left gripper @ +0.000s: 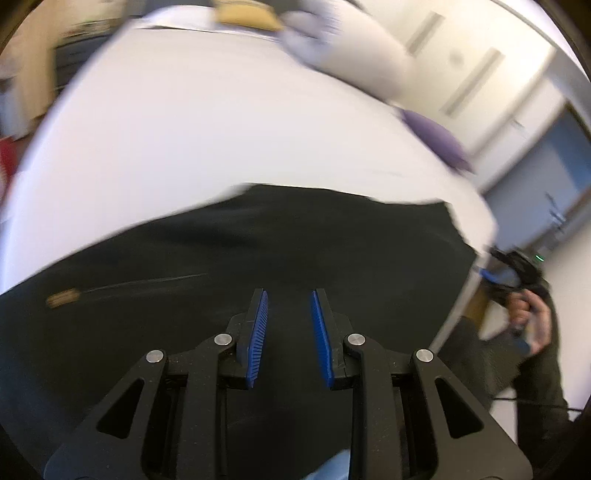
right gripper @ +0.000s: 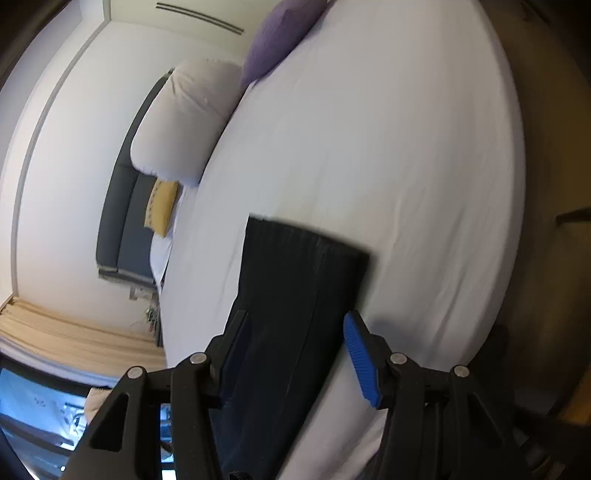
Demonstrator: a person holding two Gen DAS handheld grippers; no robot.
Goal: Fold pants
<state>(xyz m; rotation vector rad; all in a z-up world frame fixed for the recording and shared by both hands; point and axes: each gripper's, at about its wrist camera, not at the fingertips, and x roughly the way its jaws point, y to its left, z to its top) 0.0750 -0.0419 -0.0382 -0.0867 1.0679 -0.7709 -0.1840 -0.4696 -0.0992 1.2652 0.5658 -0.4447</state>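
Black pants (left gripper: 258, 240) lie flat on the white bed (left gripper: 221, 129), with a small tan label (left gripper: 62, 299) on them at the left. My left gripper (left gripper: 289, 293) hovers above the dark cloth; there is a gap between its blue pads (left gripper: 258, 332) and nothing pinched in it. In the right wrist view the pants (right gripper: 295, 266) run as a long black strip to a ribbed far edge. My right gripper (right gripper: 295, 315) stands open, its fingers either side of the strip and its pads off the cloth. A hand (left gripper: 532, 317) holds that gripper past the bed's corner.
At the head of the bed lie a white pillow (right gripper: 184, 122), a purple cushion (right gripper: 280, 33) and a yellow cushion (right gripper: 162, 206), against a grey headboard (right gripper: 118, 206). White sheet (right gripper: 388, 147) stretches beyond the pants. The bed's edge (left gripper: 465, 295) drops off at the right.
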